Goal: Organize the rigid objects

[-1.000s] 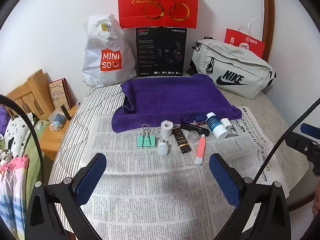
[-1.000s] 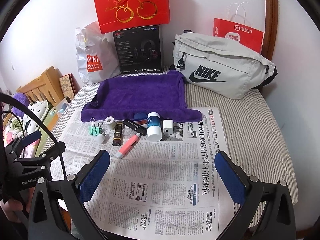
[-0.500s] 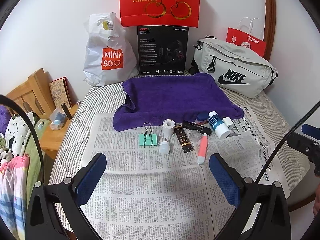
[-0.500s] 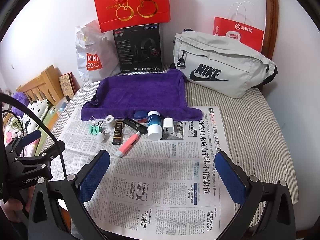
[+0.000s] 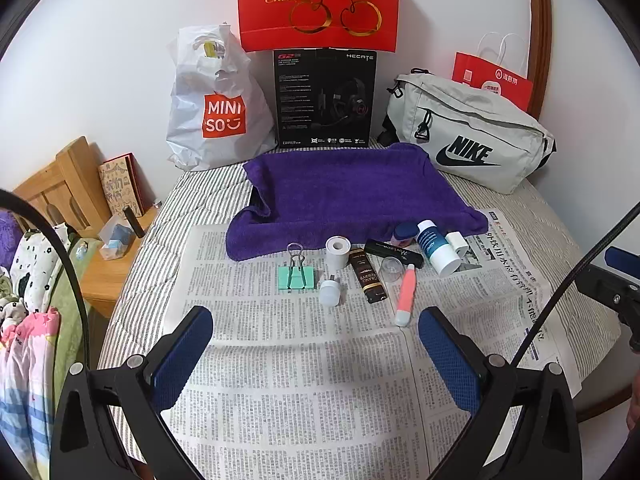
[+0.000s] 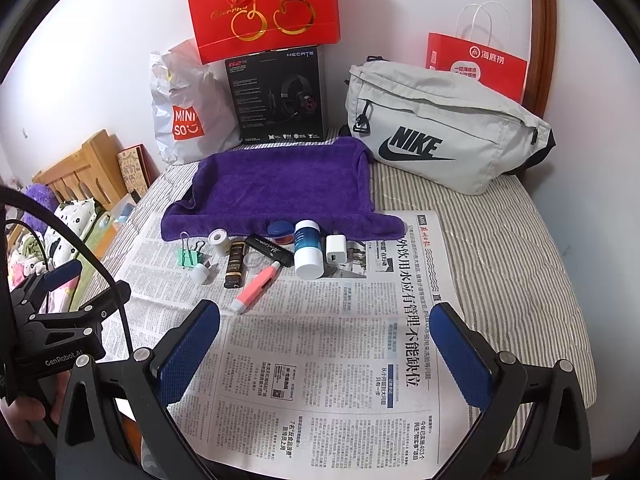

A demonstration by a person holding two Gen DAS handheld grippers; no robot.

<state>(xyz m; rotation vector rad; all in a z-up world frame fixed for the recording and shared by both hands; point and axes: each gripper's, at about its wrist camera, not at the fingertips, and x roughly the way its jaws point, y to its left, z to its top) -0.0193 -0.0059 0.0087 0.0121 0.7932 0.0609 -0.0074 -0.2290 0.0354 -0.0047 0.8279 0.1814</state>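
Small objects lie in a row on the newspaper (image 5: 304, 360) in front of a purple towel (image 5: 348, 192): a green binder clip (image 5: 297, 276), a white tape roll (image 5: 338, 251), a small white bottle (image 5: 330, 291), a dark brown tube (image 5: 368, 278), a black stick (image 5: 394, 253), a pink highlighter (image 5: 405, 295), a blue-and-white bottle (image 5: 436, 246) and a white charger (image 6: 336, 250). My left gripper (image 5: 316, 336) is open and empty, hovering short of the row. My right gripper (image 6: 326, 330) is open and empty, hovering over the newspaper.
Behind the towel stand a white Miniso bag (image 5: 216, 108), a black headset box (image 5: 325, 98), a red cherry gift bag (image 5: 318, 4), a grey Nike bag (image 5: 468, 136) and a red paper bag (image 6: 476, 66). A wooden nightstand (image 5: 108, 264) is at the left.
Both grippers have drifted slightly, so the objects sit a little lower in the left wrist view. Nothing has been grasped or moved.
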